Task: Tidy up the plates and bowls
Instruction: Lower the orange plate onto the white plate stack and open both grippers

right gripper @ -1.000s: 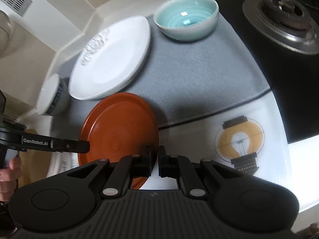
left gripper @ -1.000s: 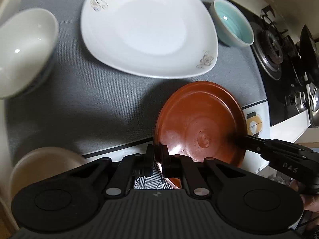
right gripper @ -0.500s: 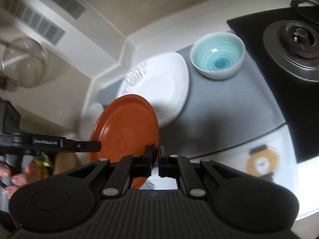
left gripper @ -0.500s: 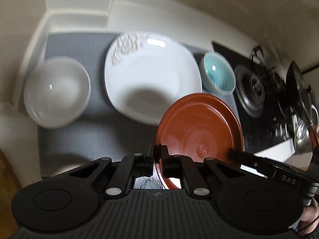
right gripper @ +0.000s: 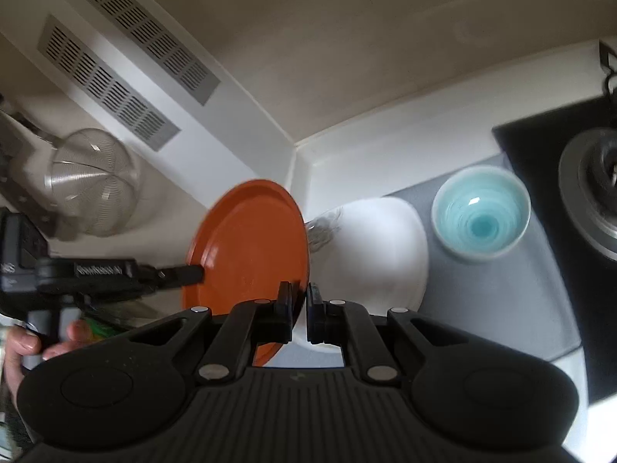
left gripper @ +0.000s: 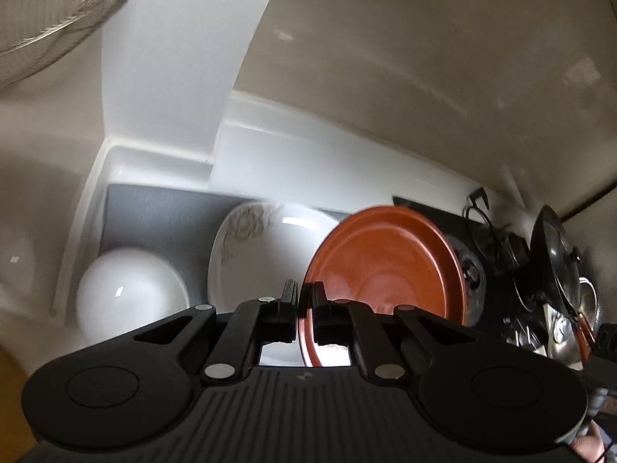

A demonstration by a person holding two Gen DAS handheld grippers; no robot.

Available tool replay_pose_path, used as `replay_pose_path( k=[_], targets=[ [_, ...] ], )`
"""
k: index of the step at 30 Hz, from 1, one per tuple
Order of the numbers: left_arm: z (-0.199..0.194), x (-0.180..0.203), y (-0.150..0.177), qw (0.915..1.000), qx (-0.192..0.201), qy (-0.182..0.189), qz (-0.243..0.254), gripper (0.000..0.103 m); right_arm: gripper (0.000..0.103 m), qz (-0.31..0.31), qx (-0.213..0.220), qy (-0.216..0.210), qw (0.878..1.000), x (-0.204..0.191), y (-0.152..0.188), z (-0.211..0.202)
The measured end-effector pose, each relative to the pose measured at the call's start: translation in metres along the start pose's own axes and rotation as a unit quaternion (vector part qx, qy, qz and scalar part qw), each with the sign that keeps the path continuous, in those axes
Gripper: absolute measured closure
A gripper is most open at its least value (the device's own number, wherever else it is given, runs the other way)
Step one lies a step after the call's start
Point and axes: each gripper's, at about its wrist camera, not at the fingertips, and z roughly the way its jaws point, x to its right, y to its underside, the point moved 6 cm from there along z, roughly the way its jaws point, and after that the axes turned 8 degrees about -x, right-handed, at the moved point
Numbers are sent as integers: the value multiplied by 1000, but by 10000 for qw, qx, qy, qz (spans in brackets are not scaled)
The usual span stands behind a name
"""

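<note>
A red-brown plate (left gripper: 389, 266) (right gripper: 250, 247) is held high above the counter by both grippers. My left gripper (left gripper: 305, 301) is shut on its left rim. My right gripper (right gripper: 299, 303) is shut on its right rim. Below lie a large white plate (left gripper: 270, 247) (right gripper: 378, 247) with a grey floral print, a white bowl (left gripper: 131, 293) at the left, and a light-blue bowl (right gripper: 481, 218) at the right, all on a grey mat (left gripper: 154, 216) (right gripper: 497, 293). The left gripper (right gripper: 193, 272) shows in the right wrist view, pinching the plate's far edge.
A gas hob (right gripper: 594, 193) with pots (left gripper: 555, 266) stands to the right of the mat. A wire strainer (right gripper: 92, 181) hangs at the left by a vented white wall panel (right gripper: 127, 65). White backsplash walls (left gripper: 308, 169) close the corner behind the mat.
Both grippers have lifted the red-brown plate well up from the counter and carried it back over the white plate. The dishes below now look smaller and farther away.
</note>
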Motion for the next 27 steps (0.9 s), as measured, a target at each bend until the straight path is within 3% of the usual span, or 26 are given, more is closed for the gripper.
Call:
replay_pose_path(
  k=[5, 11, 15, 21, 24, 27],
  targets=[
    [39, -10, -4, 9986, 69, -515, -40, 95, 95, -639, 13, 576, 9963, -8, -10, 30],
    [82, -30, -11, 9966, 84, -822, 22, 94, 95, -686, -141, 953, 9930, 12, -17, 83],
    [110, -41, -15, 9963, -93, -849, -64, 94, 96, -432, -399, 1307, 9897, 37, -18, 124],
    [137, -33, -15, 9935, 41, -1029, 493, 94, 93, -1003, -557, 1907, 9749, 50, -14, 160],
    [155, -44, -10, 9925, -201, -1138, 402, 95, 92, -1354, -498, 1973, 9697, 50, -11, 165],
    [152, -49, -7, 9932, -195, -1061, 444, 95, 91, -1365, -510, 1969, 9695, 51, -10, 166]
  ],
)
